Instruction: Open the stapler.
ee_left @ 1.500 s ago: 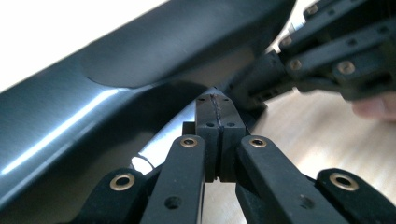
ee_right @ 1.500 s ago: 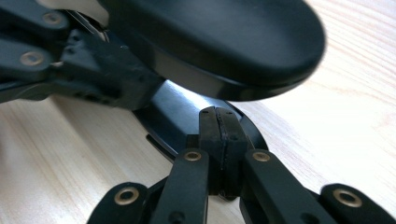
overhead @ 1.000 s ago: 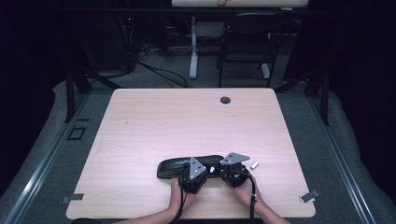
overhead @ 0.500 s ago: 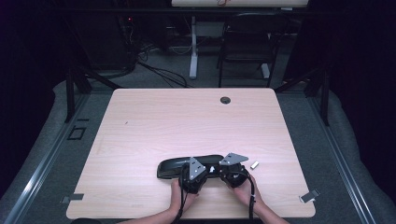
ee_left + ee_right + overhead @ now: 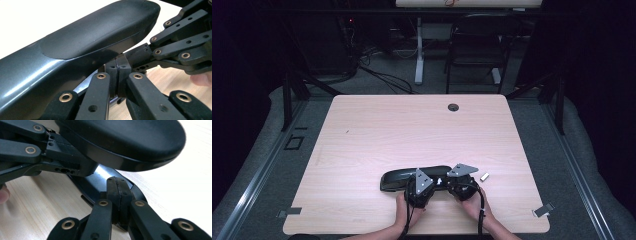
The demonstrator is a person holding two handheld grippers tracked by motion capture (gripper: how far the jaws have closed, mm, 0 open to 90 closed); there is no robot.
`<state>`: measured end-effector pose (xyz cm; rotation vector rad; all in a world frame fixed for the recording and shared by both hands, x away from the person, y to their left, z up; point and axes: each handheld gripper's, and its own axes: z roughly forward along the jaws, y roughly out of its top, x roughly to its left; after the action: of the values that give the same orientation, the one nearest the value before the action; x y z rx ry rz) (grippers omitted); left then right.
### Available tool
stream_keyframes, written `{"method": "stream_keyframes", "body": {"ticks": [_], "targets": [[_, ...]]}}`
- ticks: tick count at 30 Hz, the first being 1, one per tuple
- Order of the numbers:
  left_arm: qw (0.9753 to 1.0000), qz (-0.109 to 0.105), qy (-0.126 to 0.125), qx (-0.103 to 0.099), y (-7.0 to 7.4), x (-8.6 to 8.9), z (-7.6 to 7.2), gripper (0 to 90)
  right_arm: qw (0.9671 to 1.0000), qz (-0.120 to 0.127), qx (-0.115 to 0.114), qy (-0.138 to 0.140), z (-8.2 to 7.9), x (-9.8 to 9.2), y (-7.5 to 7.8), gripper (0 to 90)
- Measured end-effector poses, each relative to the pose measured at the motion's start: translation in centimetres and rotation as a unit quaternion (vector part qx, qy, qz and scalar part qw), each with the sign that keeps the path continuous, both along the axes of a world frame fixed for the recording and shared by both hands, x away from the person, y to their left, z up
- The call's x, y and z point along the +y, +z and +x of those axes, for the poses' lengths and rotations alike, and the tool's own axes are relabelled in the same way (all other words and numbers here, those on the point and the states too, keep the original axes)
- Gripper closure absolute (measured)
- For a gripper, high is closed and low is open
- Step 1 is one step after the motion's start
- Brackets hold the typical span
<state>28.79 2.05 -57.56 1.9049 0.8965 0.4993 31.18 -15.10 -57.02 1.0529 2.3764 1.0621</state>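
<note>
Two grippers, left point(image 5: 428, 176) and right point(image 5: 453, 178), jaws pressed together under a black case point(image 5: 412, 177), near table point(image 5: 412, 130) front edge, open wood beyond.

Glossy dark plastic-looking case point(image 5: 75, 47), smooth, faint metallic sheen, bright highlights. Matt black left gripper point(image 5: 117, 75) and right gripper point(image 5: 117, 195) links, brass-coloured rivets. Light wood-grain table point(image 5: 412, 130), smooth, low sheen. Small pale glossy block point(image 5: 484, 176) beside case.
</note>
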Motion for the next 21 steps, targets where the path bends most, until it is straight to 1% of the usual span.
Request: {"method": "stream_keyframes", "body": {"ticks": [3, 6, 8, 10, 14, 15, 18, 19, 21], "targets": [[1.0000, 0.002, 0.001, -0.002, -0.06, -0.13, 0.11, 90.0, 1.0000, 0.000, -0.001, -0.001, -0.04, 0.00, -0.01, 90.0], [1.0000, -0.005, 0.005, -0.002, -0.17, -0.26, 0.15, 90.0, 1.0000, -0.001, 0.001, -0.001, -0.06, -0.05, 0.01, 90.0], [1.0000, -0.004, 0.006, -0.005, -0.22, -0.25, 0.11, 90.0, 1.0000, 0.000, 0.000, -0.003, -0.09, -0.04, -0.02, 90.0], [0.9998, -0.014, 0.013, 0.001, -0.30, -0.23, 0.13, 90.0, 1.0000, -0.001, -0.001, -0.003, -0.11, -0.07, -0.03, 90.0], [0.9999, -0.011, 0.011, 0.001, -0.25, -0.21, 0.22, 90.0, 1.0000, -0.002, 0.001, 0.000, -0.09, -0.11, -0.01, 90.0], [0.9999, -0.012, 0.012, 0.002, -0.25, -0.21, 0.22, 90.0, 1.0000, 0.005, 0.000, -0.003, -0.10, -0.07, -0.08, 90.0], [0.9998, -0.014, 0.014, 0.000, -0.30, -0.20, 0.11, 90.0, 1.0000, 0.003, 0.001, -0.003, -0.10, -0.11, -0.05, 90.0], [0.9999, -0.011, 0.013, -0.004, -0.33, -0.20, 0.11, 90.0, 1.0000, 0.008, 0.002, -0.005, -0.08, -0.14, -0.10, 90.0], [0.9998, -0.011, 0.014, -0.007, -0.39, -0.23, 0.12, 90.0, 0.9999, 0.009, 0.006, -0.008, -0.03, -0.10, -0.05, 90.0]]}}
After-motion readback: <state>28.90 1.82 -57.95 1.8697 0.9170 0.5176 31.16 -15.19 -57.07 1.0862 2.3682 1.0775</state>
